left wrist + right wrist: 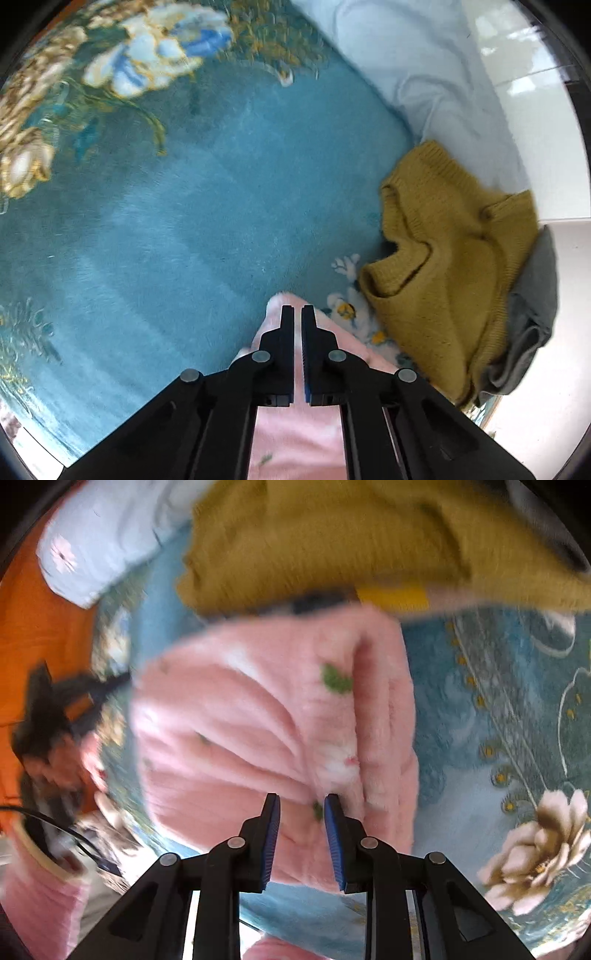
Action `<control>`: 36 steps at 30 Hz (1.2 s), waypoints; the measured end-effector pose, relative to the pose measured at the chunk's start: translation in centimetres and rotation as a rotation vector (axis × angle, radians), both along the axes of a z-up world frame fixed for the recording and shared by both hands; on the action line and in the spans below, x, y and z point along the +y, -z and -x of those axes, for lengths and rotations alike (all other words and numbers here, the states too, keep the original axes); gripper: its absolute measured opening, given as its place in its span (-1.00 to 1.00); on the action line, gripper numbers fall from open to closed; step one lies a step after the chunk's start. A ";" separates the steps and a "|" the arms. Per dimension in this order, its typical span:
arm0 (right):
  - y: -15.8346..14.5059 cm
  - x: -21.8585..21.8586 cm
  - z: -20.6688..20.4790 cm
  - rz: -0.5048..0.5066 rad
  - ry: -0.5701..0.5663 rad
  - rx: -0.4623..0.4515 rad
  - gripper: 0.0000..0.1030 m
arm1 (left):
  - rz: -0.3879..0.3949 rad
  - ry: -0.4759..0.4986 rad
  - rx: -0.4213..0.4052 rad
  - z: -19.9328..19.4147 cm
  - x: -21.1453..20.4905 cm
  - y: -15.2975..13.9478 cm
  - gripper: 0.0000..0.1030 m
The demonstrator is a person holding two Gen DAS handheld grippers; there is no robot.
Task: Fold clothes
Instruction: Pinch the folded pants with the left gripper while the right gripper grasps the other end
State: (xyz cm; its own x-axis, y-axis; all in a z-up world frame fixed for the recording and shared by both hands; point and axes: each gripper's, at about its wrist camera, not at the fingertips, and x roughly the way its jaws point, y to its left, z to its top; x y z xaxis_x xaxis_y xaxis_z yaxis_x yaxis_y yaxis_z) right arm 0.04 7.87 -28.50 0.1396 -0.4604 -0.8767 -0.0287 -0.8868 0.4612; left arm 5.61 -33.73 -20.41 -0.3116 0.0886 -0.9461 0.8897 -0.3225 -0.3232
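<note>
On the blue floral carpet [207, 206], the left gripper [297, 314] has its fingers pinched shut on an edge of the fluffy pink garment [258, 716], which lies bunched and creased in front of the right gripper [301, 805], whose fingers stand partly apart just over the fleece. Folding looks barely begun. To the right, a ribbed mustard knit sweater [450, 266], a grey garment [532, 317] and a smooth pale blue cloth [417, 66] lie crumpled, apparently still waiting.
</note>
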 end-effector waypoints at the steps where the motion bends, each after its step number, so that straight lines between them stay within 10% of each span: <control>1: -0.8 0.1 0.4 0.016 0.016 0.027 -0.46 | 0.013 0.004 0.018 -0.5 0.5 -0.7 -0.96; 9: -0.1 0.4 3.2 -0.026 0.057 0.082 -0.45 | -0.040 0.149 -0.039 -4.2 7.4 -0.2 -0.95; 18: 3.4 1.3 4.3 -0.048 0.087 0.012 -0.45 | -0.167 0.021 -0.118 -6.6 7.9 5.5 -0.96; 25: 0.2 2.9 2.3 -0.034 0.127 0.071 -0.29 | -0.096 0.107 -0.046 -6.3 7.0 1.2 -0.91; 28: -0.2 4.2 0.2 -0.065 0.128 0.102 0.37 | -0.052 0.136 -0.067 -6.8 6.2 0.6 -0.29; 36: 5.0 5.9 -1.7 -0.025 0.241 -0.031 0.44 | -0.139 0.205 -0.142 -7.8 3.6 5.4 0.13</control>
